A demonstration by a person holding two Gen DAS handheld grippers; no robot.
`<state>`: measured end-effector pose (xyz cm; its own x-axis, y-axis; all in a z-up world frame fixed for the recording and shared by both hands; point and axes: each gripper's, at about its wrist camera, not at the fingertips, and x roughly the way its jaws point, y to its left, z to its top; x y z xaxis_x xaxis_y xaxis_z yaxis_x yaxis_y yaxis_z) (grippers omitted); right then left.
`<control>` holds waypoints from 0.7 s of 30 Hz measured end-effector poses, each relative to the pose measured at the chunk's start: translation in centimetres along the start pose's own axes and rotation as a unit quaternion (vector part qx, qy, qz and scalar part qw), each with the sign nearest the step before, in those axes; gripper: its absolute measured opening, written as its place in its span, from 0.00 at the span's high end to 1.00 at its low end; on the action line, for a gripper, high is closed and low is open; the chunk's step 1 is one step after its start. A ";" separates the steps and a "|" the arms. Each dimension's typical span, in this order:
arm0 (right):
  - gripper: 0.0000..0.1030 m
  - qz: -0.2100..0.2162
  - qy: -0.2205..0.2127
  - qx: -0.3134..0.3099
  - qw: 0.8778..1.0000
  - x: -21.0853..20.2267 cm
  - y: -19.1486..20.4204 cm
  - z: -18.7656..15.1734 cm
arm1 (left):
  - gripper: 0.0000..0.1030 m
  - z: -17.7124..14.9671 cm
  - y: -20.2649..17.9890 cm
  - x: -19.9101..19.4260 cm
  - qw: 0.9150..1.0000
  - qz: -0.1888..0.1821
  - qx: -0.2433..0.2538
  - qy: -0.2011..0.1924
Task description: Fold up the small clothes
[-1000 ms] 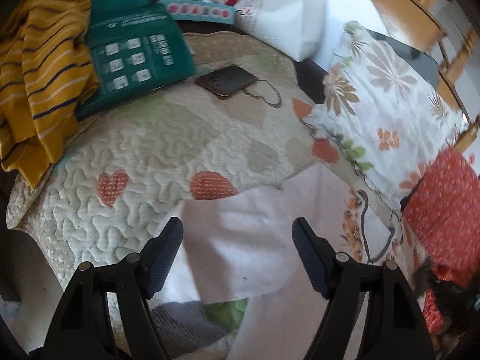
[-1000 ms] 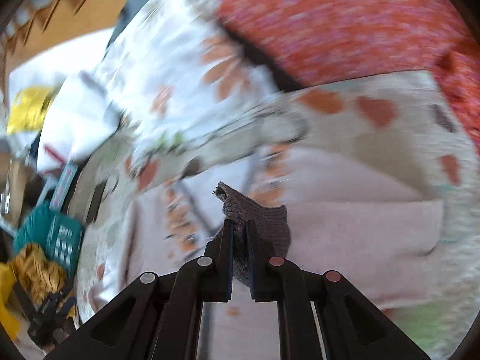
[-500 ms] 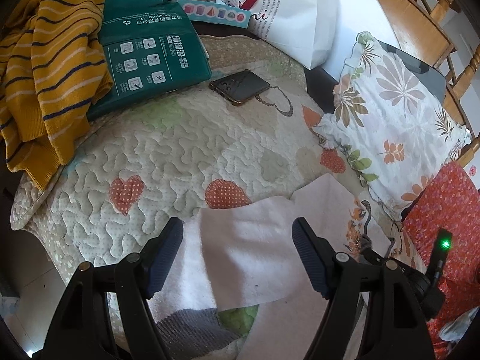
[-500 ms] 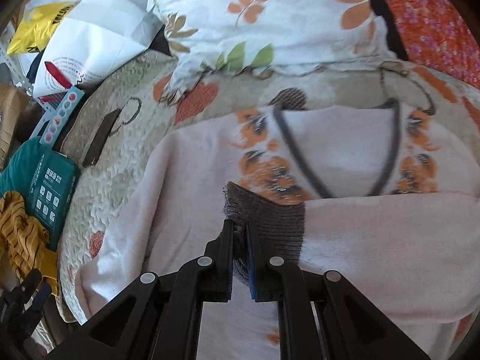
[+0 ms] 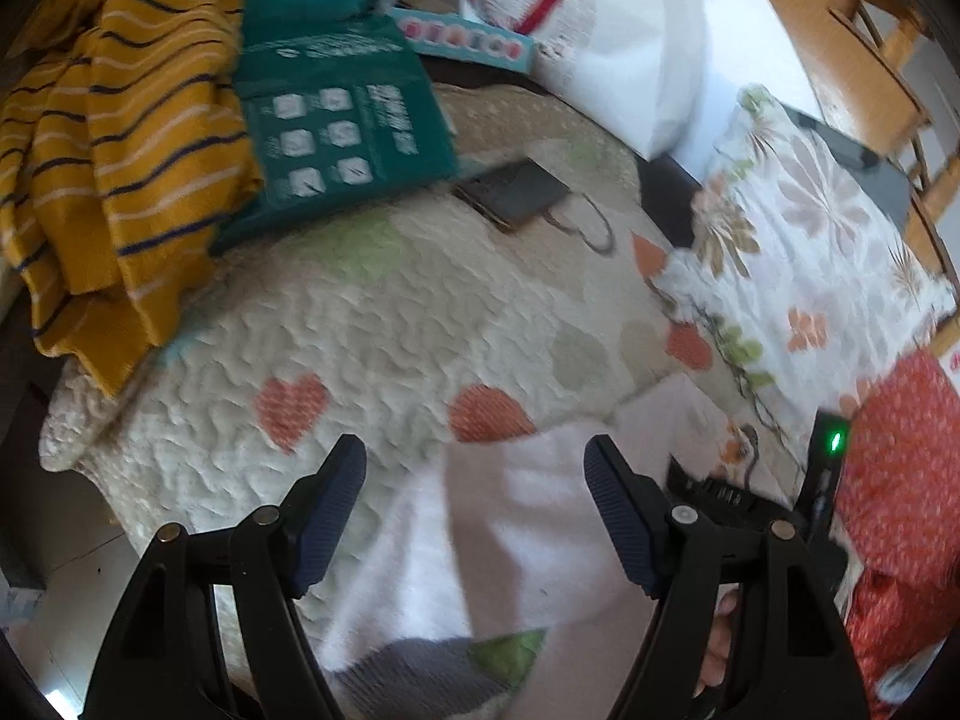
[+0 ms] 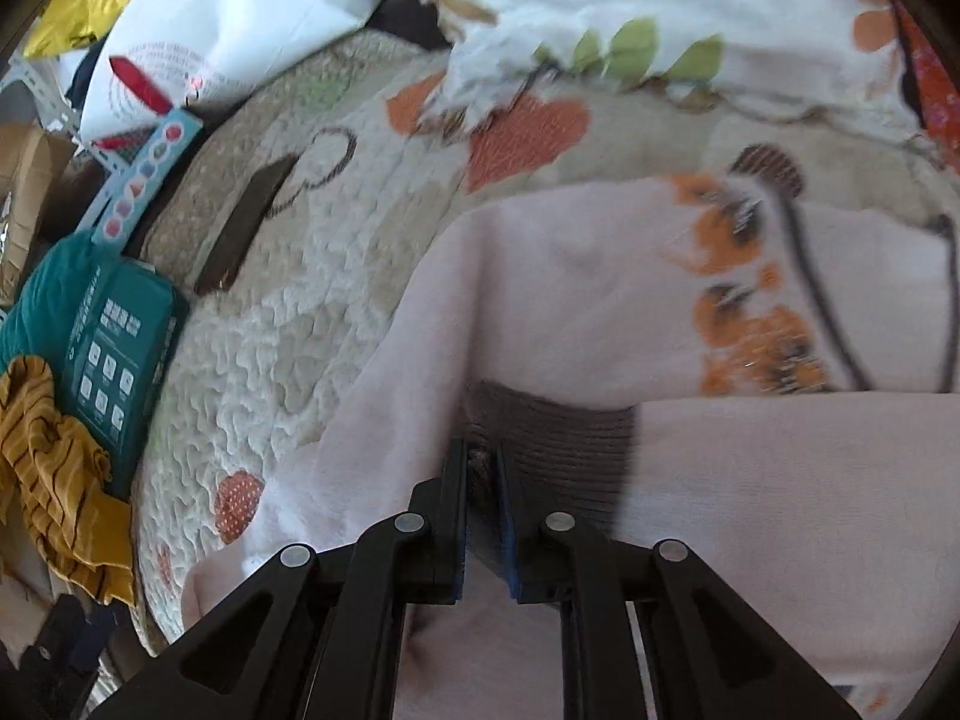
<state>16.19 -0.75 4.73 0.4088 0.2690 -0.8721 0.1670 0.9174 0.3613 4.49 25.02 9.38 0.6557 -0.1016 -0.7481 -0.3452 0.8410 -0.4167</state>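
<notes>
A pale pink sweater (image 6: 600,276) with orange flowers and a grey V-neck lies on the quilted heart-pattern bedspread (image 5: 372,324). My right gripper (image 6: 480,462) is shut on the sleeve's brown-grey ribbed cuff (image 6: 558,438), which lies across the sweater's body. In the left wrist view the sweater (image 5: 516,522) lies under my left gripper (image 5: 474,468), which is open and empty just above it. The right gripper's body shows at the right of that view (image 5: 750,498).
A yellow striped garment (image 5: 114,138) and a green package (image 5: 336,138) lie at the bedspread's far left. A dark phone (image 5: 513,192) with a cord lies behind. A floral pillow (image 5: 804,240), red fabric (image 5: 900,468) and a white bag (image 5: 612,54) are to the right and back.
My right gripper has carried the cuff inward and lowered it across the sweater's body. My left gripper has stayed open, shifting slightly over the sweater's edge.
</notes>
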 end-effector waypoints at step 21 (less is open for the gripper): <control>0.49 0.118 0.034 -0.235 0.964 -4.6 10.1 -14.4 | 0.26 3.9 9.8 -4.7 0.980 0.118 -0.119 -0.105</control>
<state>3.10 11.47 7.66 0.3233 0.4898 -0.8097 -0.3545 0.8560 0.3762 0.65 35.81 10.84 0.6547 0.2136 -0.7251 -0.6338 0.6779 -0.3725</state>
